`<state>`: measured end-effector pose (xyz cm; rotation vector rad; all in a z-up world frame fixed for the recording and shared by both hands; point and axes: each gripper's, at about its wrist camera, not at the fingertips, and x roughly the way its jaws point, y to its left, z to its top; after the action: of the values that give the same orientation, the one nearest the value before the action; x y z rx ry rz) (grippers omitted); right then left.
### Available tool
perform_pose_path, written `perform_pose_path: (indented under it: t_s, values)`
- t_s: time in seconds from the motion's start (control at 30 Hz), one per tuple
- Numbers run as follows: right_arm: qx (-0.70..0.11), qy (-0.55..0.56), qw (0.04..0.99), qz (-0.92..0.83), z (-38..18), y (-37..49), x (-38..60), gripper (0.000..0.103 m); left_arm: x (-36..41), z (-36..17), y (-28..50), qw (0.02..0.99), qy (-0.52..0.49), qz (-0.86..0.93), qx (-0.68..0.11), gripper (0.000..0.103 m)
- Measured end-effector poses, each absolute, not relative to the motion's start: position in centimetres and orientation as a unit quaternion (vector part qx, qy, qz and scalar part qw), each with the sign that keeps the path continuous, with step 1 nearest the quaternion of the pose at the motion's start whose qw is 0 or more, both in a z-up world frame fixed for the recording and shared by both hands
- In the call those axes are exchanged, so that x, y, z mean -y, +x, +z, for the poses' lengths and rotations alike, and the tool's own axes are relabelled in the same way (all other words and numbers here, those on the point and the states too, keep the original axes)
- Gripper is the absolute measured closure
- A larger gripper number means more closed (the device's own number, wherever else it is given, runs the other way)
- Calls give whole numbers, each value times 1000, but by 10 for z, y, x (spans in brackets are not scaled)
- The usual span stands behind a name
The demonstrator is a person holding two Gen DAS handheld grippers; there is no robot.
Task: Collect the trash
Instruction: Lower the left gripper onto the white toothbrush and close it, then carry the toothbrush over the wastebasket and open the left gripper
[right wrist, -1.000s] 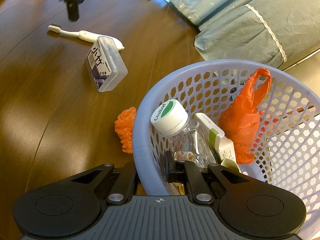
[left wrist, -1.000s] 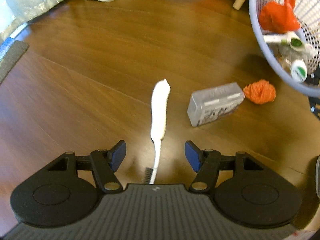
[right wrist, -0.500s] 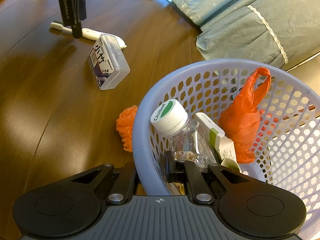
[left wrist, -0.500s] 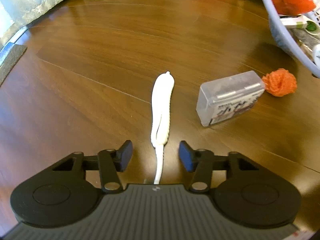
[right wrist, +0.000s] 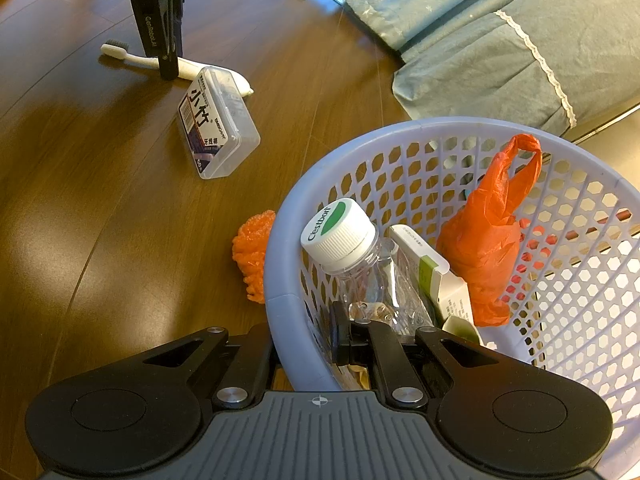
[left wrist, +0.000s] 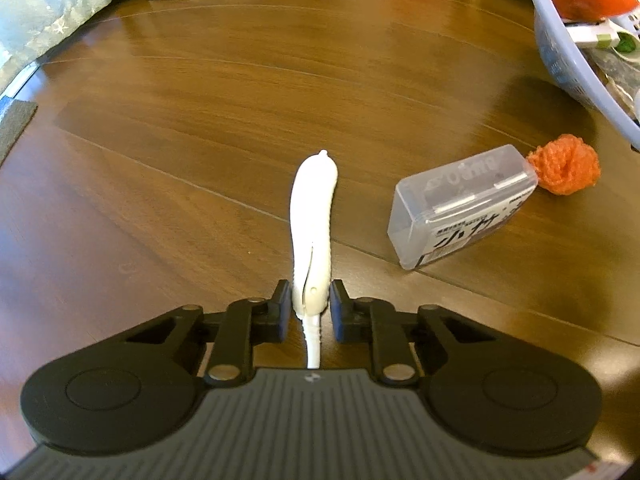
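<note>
currently the left gripper [left wrist: 310, 309], jaws just closing, clamps the white toothbrush [left wrist: 313, 216] at lower centre of the left wrist view, on the floor. the right gripper [right wrist: 308, 340] stays clamped on the basket [right wrist: 280, 280] rim. next: lift and carry to the basket.

Bare floor [left wrist: 200, 140] lies open left of the toothbrush [left wrist: 312, 224]; the floss box [left wrist: 460, 216] crowds its right.

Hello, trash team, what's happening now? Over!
Left hand-held gripper just closed on the white toothbrush, on the floor. Right hand-held gripper shut on the basket rim. Floss-pick box beside it, nothing blocking.
</note>
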<state>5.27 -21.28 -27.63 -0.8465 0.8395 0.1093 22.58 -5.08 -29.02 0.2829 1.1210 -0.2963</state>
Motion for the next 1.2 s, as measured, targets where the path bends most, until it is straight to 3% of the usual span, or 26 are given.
perform_pose_path:
  t_s: [0.67,1.2]
  values:
    - [-395,-391,830,48,-276,54,212,98,31,-203,208,815,154,-202,-521,87]
    - [-394,-389,831,47,-276,53,210,98,102,-135,210,811,148,-314,-471,87]
